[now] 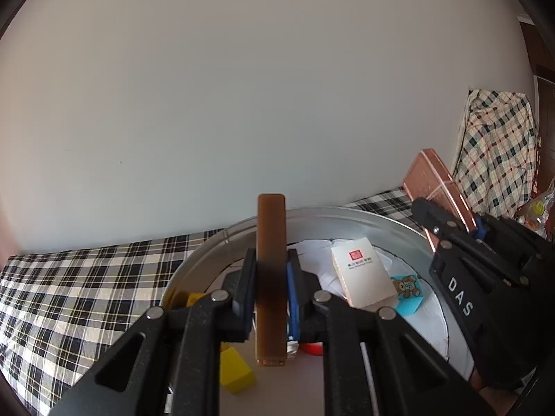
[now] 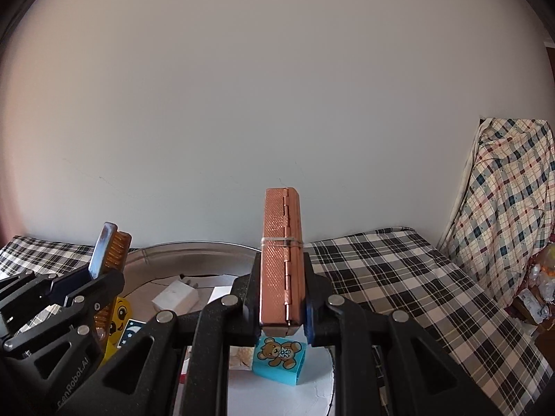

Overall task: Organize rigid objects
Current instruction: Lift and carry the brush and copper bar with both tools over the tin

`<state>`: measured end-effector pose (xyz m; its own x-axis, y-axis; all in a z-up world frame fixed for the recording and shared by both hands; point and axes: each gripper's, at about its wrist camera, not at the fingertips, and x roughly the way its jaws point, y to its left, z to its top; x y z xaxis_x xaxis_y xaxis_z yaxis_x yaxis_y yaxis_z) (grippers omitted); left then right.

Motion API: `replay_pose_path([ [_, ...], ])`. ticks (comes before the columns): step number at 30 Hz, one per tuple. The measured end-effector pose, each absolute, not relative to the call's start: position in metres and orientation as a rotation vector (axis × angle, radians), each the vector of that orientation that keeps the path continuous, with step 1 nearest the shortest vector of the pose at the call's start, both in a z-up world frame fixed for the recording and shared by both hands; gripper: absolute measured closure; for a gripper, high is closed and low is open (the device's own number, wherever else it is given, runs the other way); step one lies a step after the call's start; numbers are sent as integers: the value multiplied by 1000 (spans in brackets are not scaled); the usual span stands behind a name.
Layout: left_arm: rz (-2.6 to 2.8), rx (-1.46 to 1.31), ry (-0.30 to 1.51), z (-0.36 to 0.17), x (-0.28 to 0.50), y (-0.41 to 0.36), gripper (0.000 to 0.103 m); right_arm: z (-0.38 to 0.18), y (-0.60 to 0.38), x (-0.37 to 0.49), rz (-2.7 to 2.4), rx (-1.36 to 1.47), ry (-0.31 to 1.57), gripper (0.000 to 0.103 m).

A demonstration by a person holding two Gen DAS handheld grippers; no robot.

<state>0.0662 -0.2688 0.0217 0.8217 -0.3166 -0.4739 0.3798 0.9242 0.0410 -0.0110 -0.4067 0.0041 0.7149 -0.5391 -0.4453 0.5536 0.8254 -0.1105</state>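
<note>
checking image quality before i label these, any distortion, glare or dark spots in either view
Left wrist view: strong fisheye bending with dark vignette corners; the brown bar in the left gripper goes shadowy mid-length; glare on the metal basin rim. Right wrist view: same curvature and vignette; the copper case in the right gripper is sharp and evenly lit, and the far-left edge looks smeared.

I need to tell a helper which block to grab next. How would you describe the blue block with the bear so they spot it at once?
Look in the round metal basin on the checked bedspread. On its white lining, directly below the right gripper, sits the light blue block. A brown teddy bear picture sets it apart from the plain yellow block.
</note>
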Motion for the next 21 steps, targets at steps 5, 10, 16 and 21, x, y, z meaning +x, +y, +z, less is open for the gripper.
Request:
replay_pose_path([
  [5, -386, 147, 491, 20, 67, -276, 90, 3, -408, -8, -597, 28, 512, 84],
  [10, -391, 149, 523, 15, 71, -278, 90, -3, -405, 0, -590, -8, 569, 84],
  [16, -387, 146, 551, 10, 74, -279, 90, -8, -405, 3, -590, -12, 611, 84],
  [21, -382, 149, 557, 8, 75, -279, 90, -10, -408, 4, -592, -1, 629, 84],
])
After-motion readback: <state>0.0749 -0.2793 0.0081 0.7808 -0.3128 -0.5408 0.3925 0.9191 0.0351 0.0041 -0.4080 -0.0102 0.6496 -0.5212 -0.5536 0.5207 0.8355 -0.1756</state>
